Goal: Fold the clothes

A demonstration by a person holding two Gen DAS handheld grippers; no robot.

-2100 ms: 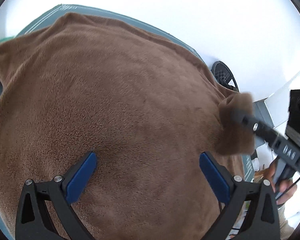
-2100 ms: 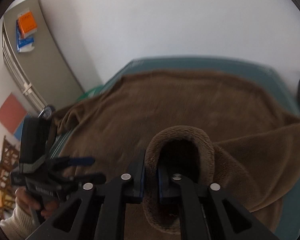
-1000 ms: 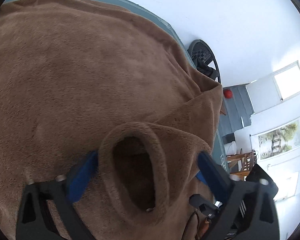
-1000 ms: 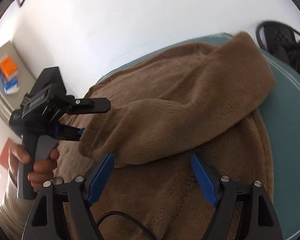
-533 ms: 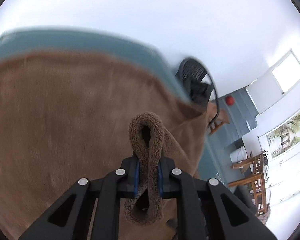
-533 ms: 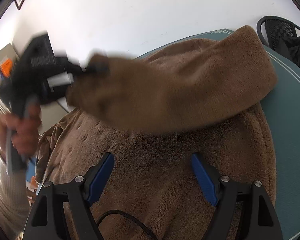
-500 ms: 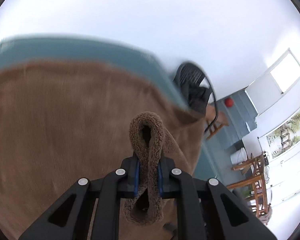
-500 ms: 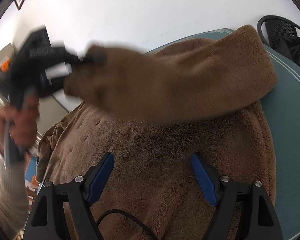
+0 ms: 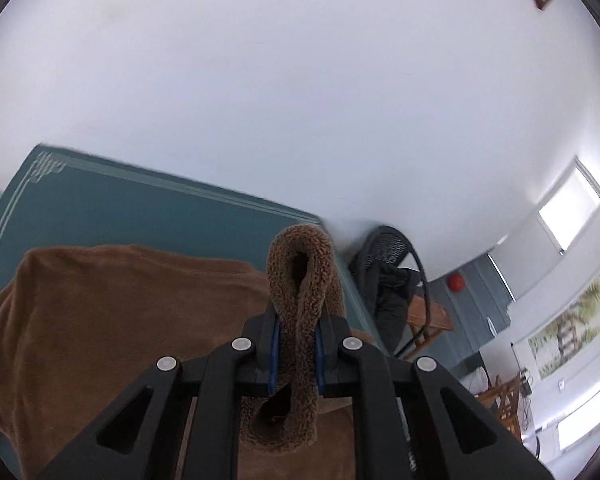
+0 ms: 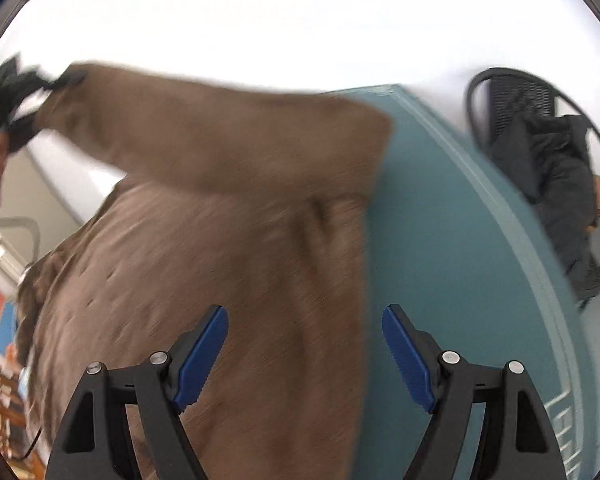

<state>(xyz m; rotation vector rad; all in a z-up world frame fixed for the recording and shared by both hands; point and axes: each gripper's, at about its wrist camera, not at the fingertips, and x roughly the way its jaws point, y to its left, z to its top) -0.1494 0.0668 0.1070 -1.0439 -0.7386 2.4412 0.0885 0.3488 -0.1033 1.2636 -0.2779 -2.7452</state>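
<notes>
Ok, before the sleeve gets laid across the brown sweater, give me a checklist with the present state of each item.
1. Left tongs shut on the sleeve cuff: ok, fleece pinched between both pads.
2. Sleeve lifted off the sweater body: ok, it spans above it in the right wrist view.
3. Right tongs free: ok, open, nothing between the pads.
4. Sweater body flat on the teal table: cannot tell, the picture is blurred.
5. Other sleeve already folded: cannot tell, not in view.
</notes>
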